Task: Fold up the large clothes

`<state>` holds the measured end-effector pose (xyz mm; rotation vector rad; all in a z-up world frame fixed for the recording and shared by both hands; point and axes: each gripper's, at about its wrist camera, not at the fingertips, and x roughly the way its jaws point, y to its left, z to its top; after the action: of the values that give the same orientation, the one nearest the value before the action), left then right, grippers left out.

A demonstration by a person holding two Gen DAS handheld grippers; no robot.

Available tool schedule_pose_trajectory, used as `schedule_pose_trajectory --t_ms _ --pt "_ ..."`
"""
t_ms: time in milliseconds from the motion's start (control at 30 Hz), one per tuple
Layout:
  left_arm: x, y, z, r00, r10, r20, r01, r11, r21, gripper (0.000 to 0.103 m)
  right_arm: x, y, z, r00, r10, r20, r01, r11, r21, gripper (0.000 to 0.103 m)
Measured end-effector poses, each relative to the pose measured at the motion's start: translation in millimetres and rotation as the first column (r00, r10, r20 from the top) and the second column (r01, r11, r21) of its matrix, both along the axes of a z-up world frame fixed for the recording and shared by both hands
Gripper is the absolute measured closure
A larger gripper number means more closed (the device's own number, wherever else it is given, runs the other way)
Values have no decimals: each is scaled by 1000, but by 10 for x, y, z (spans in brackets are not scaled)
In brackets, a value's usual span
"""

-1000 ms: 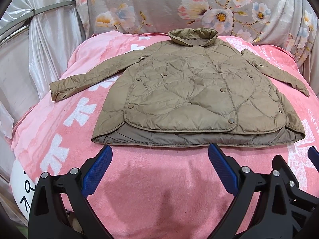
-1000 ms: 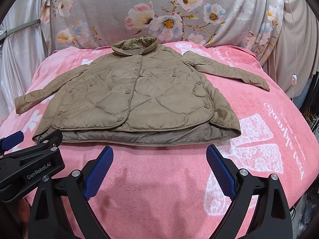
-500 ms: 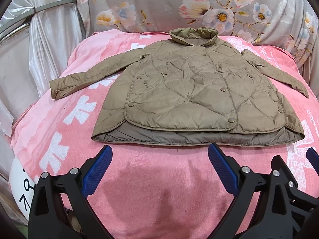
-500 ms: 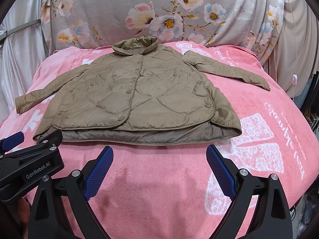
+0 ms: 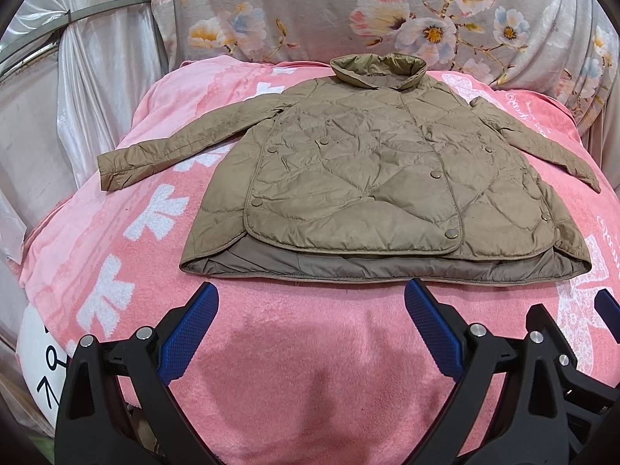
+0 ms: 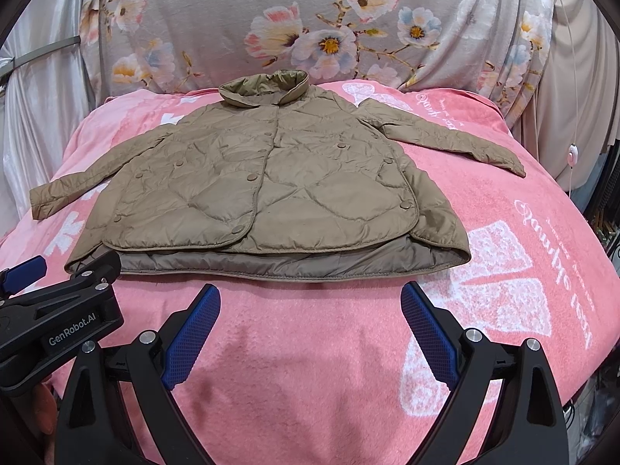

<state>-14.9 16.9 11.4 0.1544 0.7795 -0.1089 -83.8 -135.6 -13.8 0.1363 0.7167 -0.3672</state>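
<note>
Above blanket (image 5: 294, 348), both grippers (image 5: 310, 323) (image 6: 310, 323) level — spread, jacket (image 5: 372, 178) beyond

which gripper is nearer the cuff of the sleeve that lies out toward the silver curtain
Left. The left gripper hovers short of the hem on that cuff's side; the right gripper sits further over, beside it.

1. Jacket (image 5: 372, 178) — khaki-brown, diamond-quilted, with matching snaps.
2. Blanket (image 5: 294, 368) — pink with white motifs and white script near its right edge.
3. Backdrop cloth (image 6: 310, 19) — grey with pink, white and blue flowers.
4. Fingertips (image 6: 192, 339) — blue pads on black.
</note>
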Motion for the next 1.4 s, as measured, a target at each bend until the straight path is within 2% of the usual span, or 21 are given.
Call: schedule_pose_trajectory --t_ms 1167,1333,1400 --pt "-24 52 7 1000 1 -7 -1 1000 -4 9 -3 31 -6 1000 0 -6 0 1000 0 11" --pt "-49 54 -51 1000 -6 -19 6 1000 1 9 62 26 -125 1000 11 -22 -11 1000 7 11" --pt "89 26 -98 1000 -6 -27 6 1000 5 9 106 -76 -135 1000 14 -23 -13 1000 25 11"
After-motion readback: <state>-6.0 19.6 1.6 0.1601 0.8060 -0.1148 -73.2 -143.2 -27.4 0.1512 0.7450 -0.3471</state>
